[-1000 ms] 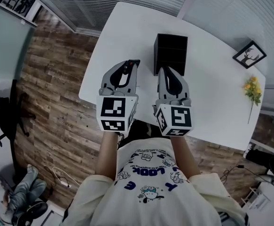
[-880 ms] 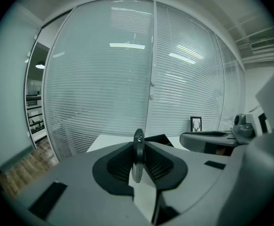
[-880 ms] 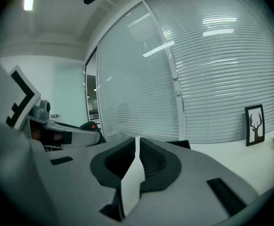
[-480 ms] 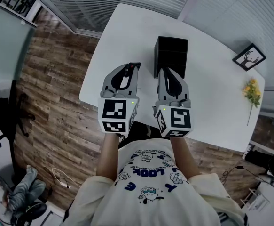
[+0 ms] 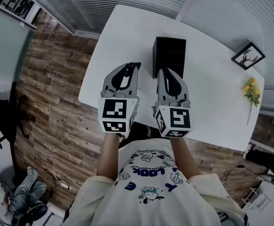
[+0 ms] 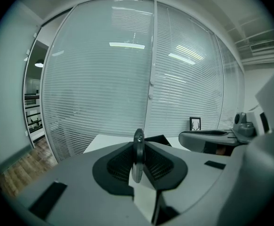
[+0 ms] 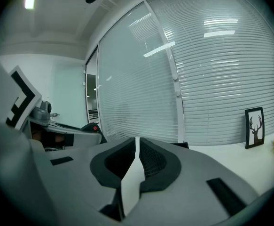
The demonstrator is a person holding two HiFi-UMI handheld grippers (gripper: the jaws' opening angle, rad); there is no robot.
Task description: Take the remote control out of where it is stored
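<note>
My left gripper (image 5: pixel 132 68) is shut on a thin black remote control (image 5: pixel 135 66), held above the near left part of the white table (image 5: pixel 122 32). In the left gripper view the remote control (image 6: pixel 137 150) stands edge-on between the pads. From the right gripper view its red button end (image 7: pixel 91 127) shows at the left. The black open-topped box (image 5: pixel 169 54) stands just beyond both grippers. My right gripper (image 5: pixel 167 72) hovers in front of the box, shut with nothing in it (image 7: pixel 137 142).
A framed deer picture (image 5: pixel 248 54) and a yellow flower sprig (image 5: pixel 252 89) lie at the table's right end. Window blinds run behind the table. Wooden floor lies to the left, beyond the table's edge.
</note>
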